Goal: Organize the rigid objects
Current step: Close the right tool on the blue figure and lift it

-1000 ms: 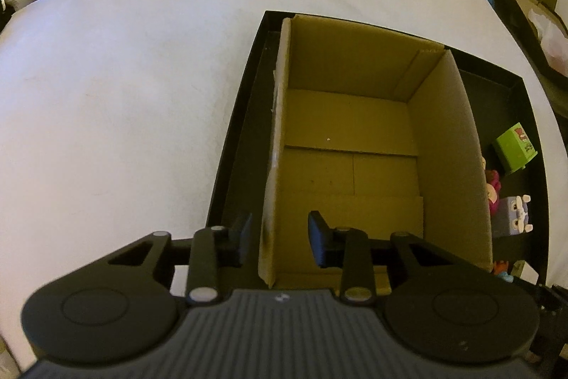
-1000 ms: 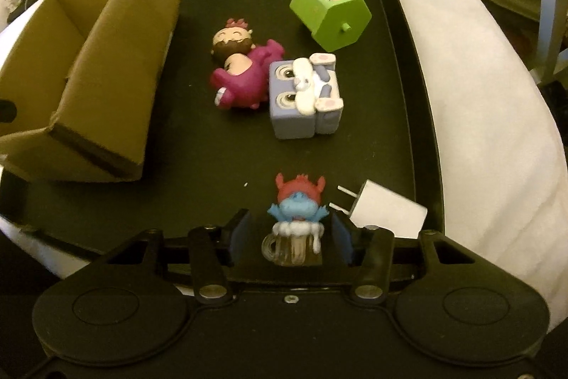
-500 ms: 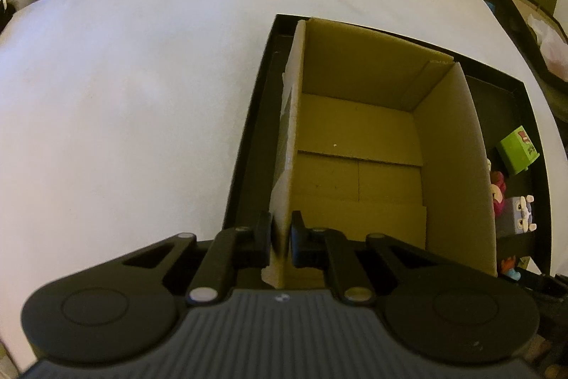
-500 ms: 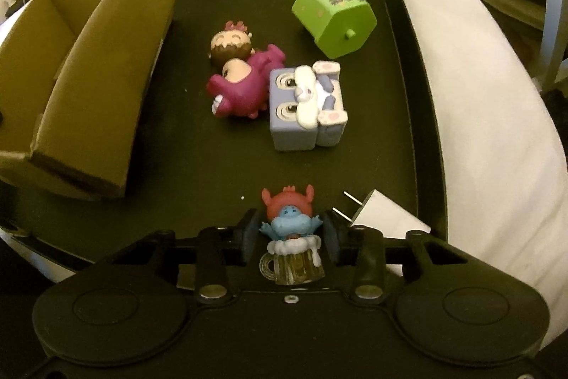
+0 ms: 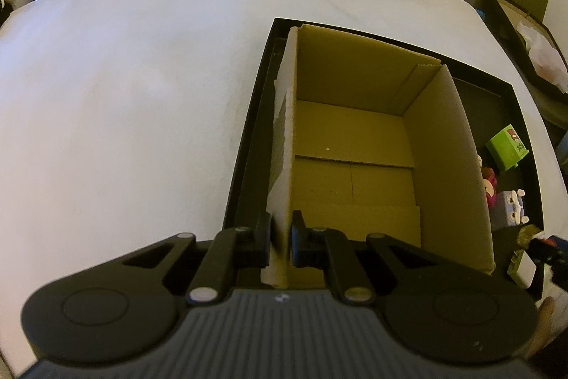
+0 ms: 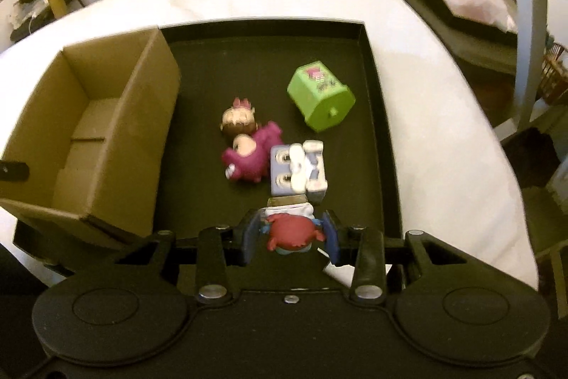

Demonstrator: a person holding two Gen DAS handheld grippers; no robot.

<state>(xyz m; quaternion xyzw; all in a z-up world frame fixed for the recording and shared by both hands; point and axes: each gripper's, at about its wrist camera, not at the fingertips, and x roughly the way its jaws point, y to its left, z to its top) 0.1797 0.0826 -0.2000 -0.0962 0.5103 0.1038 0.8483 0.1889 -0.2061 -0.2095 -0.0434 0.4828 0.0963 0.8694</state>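
Over on the left, the left claw (image 5: 281, 242) has now pinched shut on the cardboard box (image 5: 372, 144) wall, steadying it. Rightward, the right claw (image 6: 289, 235) has lifted the red-headed figure (image 6: 291, 231), clamped between its fingers, tray (image 6: 376, 116) below; box at ten o'clock, ready for the drop.

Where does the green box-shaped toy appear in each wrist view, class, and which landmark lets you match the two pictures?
Left wrist view: the green toy lies at the far right, on the black tray beyond the cardboard box.
Right wrist view: the green toy lies right of centre, above the grey block figure.
Shared landmark: the cardboard box, left of the toy in both views.
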